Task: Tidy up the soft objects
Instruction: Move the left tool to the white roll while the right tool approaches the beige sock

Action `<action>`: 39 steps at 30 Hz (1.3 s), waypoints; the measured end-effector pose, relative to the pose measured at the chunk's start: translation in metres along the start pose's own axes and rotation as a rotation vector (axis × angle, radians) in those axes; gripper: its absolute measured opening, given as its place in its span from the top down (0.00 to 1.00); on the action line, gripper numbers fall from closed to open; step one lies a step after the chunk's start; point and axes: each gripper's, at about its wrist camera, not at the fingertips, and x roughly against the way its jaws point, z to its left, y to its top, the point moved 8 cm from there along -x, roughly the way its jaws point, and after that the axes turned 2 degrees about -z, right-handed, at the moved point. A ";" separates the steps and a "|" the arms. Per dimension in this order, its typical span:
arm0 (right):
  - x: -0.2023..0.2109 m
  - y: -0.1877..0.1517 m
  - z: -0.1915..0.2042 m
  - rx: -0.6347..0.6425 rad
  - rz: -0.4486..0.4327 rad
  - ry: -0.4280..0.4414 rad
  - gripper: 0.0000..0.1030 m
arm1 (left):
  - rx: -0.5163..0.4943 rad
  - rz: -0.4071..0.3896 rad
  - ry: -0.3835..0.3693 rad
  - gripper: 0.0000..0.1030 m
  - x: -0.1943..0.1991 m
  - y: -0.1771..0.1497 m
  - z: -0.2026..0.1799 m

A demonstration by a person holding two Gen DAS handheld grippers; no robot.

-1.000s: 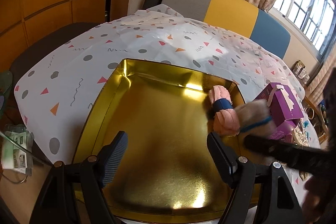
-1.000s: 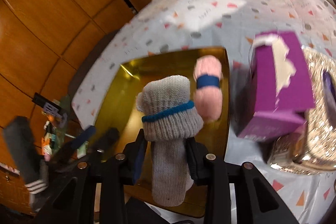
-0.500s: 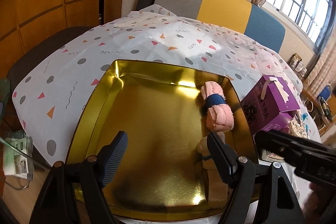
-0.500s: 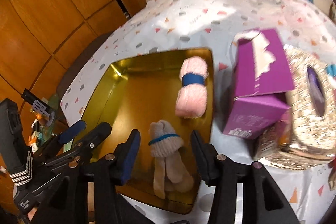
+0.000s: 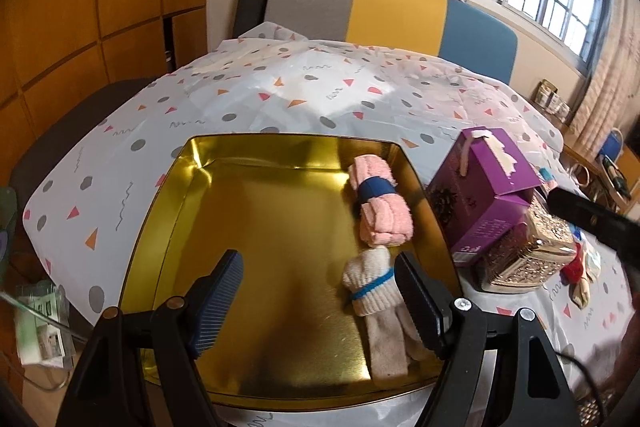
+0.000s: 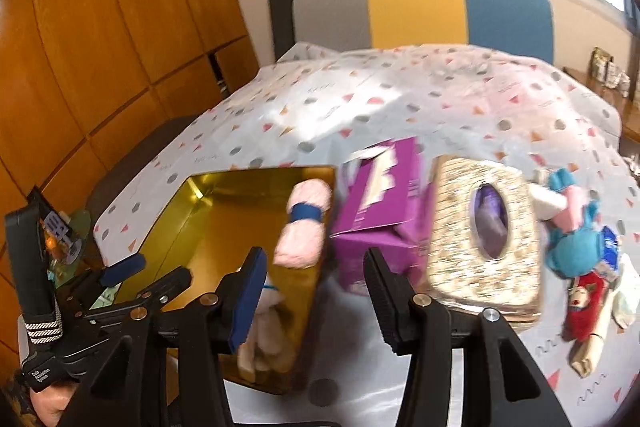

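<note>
I am keeping both sock bundles in the gold tray (image 5: pixel 160 211): the pink bundle (image 5: pixel 380 207) lying along its right wall and the grey bundle (image 5: pixel 376 307) just in front of it, so they are sitting side by side. My left gripper (image 5: pixel 320 299) is hovering wide apart and empty over the tray, and my right gripper (image 6: pixel 316 295) is standing open, holding nothing. More soft toys (image 6: pixel 576 227) are waiting on the surface (image 5: pixel 280 95) beyond the purple box (image 5: pixel 484 187), whose print I cannot read.

sock rolls: 2, pink (image 5: pixel 380 209) and grey (image 5: pixel 370 283) | tins: 1, gold (image 5: pixel 256 227) | boxes: 2, purple (image 5: pixel 480 195) and glitter (image 6: pixel 484 231) | dolls: 2, blue (image 6: pixel 572 227) and red (image 6: pixel 588 303) | tongs: 2, left (image 5: pixel 320 301) and right (image 6: pixel 316 297)
</note>
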 end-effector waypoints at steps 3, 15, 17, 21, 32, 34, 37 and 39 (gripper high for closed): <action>0.011 0.004 -0.023 -0.032 -0.026 -0.035 0.51 | -0.019 -0.004 -0.007 0.24 0.002 0.001 -0.007; 0.048 -0.003 -0.147 -0.199 -0.060 -0.243 0.51 | -0.067 -0.002 -0.029 0.24 0.002 0.003 -0.029; 0.055 -0.005 -0.171 -0.223 -0.063 -0.293 0.51 | -0.064 -0.009 -0.040 0.24 0.004 0.008 -0.031; 0.070 -0.012 -0.233 -0.300 -0.063 -0.415 0.51 | -0.094 -0.043 -0.090 0.24 0.015 0.023 -0.048; 0.079 -0.068 -0.356 -0.555 -0.025 -0.552 0.51 | -0.321 -0.109 -0.236 0.24 0.035 0.062 -0.153; 0.083 -0.071 -0.364 -0.630 -0.056 -0.503 0.51 | -0.393 -0.103 -0.273 0.24 0.035 0.067 -0.182; 0.086 -0.077 -0.368 -0.676 -0.061 -0.481 0.51 | -0.476 -0.069 -0.326 0.24 0.031 0.073 -0.224; 0.086 -0.077 -0.368 -0.694 -0.062 -0.462 0.51 | -0.558 -0.036 -0.352 0.24 0.025 0.075 -0.254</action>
